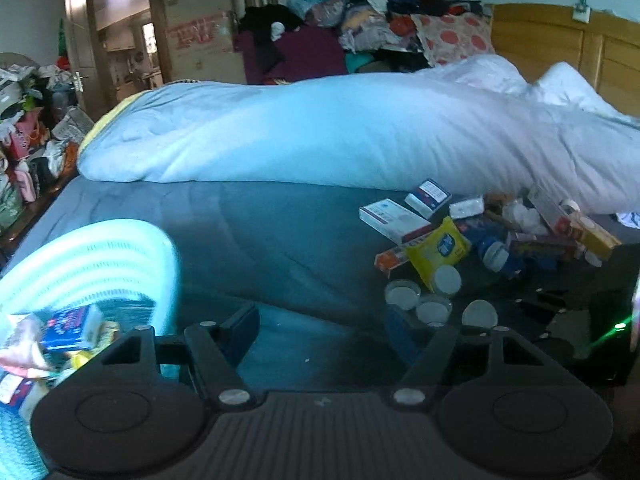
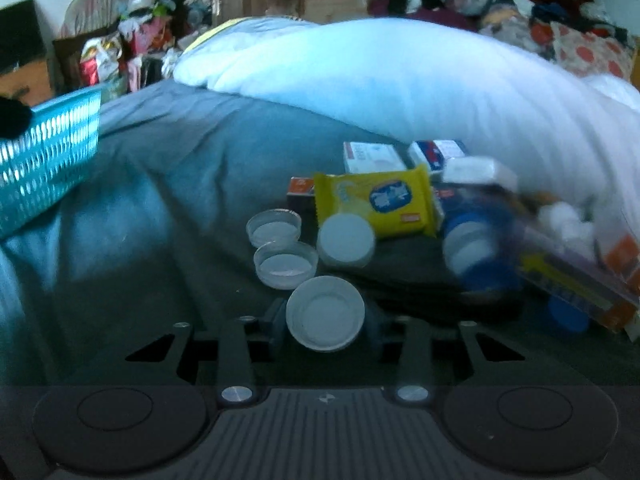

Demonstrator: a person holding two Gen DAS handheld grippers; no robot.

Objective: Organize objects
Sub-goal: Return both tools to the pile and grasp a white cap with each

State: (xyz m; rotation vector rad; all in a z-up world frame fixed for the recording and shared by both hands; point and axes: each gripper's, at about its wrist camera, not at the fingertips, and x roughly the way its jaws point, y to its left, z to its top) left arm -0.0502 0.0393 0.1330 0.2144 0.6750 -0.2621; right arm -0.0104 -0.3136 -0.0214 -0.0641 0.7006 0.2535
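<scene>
The right claw (image 2: 325,326) grips a round white plastic lid (image 2: 325,313) above the grey bed (image 2: 168,184); the left claw (image 1: 324,328) gapes empty; the yellow wipes packet's (image 2: 376,204) label is unreadable.

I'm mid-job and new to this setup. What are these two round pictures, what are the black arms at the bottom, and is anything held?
A person carries hand-held tongs in each hand; each picture comes from a camera on one; the black arms are those tongs. Left view: the left tongs are open and empty above the bed, a teal basket beside them. Right view: the right tongs appear to pinch a white lid. Beyond lie more lids, a yellow packet and boxes.
</scene>
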